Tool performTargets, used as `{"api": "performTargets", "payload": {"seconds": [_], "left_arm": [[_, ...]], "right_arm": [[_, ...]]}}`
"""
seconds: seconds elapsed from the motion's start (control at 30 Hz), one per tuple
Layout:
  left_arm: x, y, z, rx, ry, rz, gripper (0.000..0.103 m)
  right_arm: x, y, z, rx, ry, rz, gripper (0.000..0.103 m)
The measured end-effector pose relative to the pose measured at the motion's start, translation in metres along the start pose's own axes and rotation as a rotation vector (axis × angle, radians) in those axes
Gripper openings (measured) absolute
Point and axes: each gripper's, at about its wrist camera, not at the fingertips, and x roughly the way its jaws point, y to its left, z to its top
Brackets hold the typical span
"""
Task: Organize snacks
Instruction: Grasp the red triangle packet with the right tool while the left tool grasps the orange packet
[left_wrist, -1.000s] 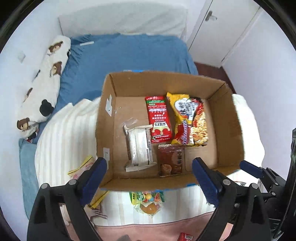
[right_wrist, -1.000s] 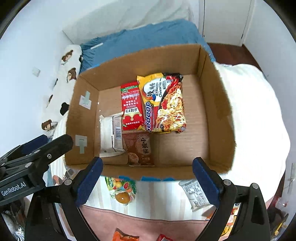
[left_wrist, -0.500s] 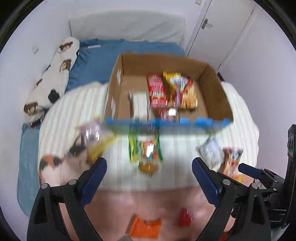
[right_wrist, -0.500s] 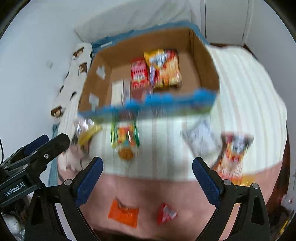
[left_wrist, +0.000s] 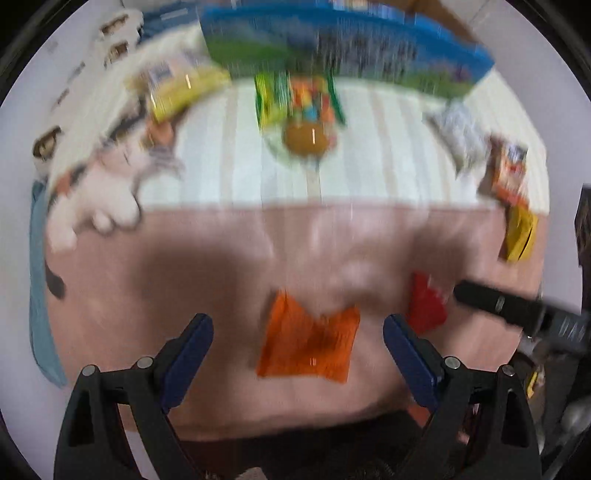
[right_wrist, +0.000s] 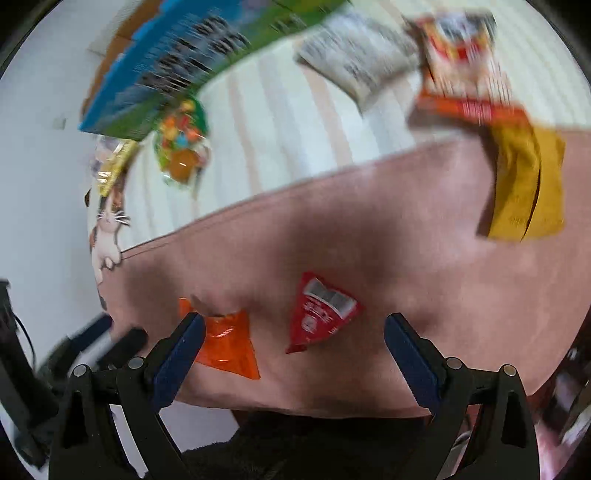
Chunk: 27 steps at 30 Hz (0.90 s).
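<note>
Our left gripper (left_wrist: 297, 334) is spread wide w/ nothing in it, poised over the orange packet (left_wrist: 308, 345); the right gripper (right_wrist: 293, 332), also spread & empty, frames the red packet (right_wrist: 319, 317), just right of the orange one on the pink blanket (right_wrist: 406, 236). Both look light, crinkly, slippery; we'd pinch across the flat middle, gently.
</note>
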Motion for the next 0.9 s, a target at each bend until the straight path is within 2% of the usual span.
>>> {"api": "performTargets", "payload": {"seconds": [0.2, 0.5, 0.57, 0.63, 0.77, 0.83, 0.9], "left_arm": [[0.043, -0.005, -0.013, -0.011, 0.112, -0.032, 0.094], [0.084, -0.017, -0.019, 0.021, 0.169, -0.036, 0.094], [0.088, -0.019, -0.021, 0.025, 0.167, -0.029, 0.09], [0.091, -0.021, -0.023, 0.029, 0.162, -0.03, 0.075], [0.091, -0.025, -0.024, 0.024, 0.145, -0.032, 0.071], [0.091, -0.025, -0.021, 0.021, 0.141, -0.033, 0.067], [0.089, -0.026, -0.022, 0.02, 0.133, -0.029, 0.065]], "right_arm": [[0.032, -0.02, -0.005, 0.076, 0.055, 0.025, 0.099], [0.053, -0.024, -0.005, 0.111, 0.102, 0.069, 0.099], [0.056, -0.022, -0.004, 0.115, 0.103, 0.07, 0.099], [0.059, -0.021, -0.003, 0.122, 0.103, 0.072, 0.099], [0.064, -0.018, 0.0, 0.129, 0.101, 0.061, 0.097], [0.066, -0.017, 0.001, 0.127, 0.1, 0.046, 0.093], [0.066, -0.016, 0.001, 0.122, 0.092, 0.031, 0.079]]}}
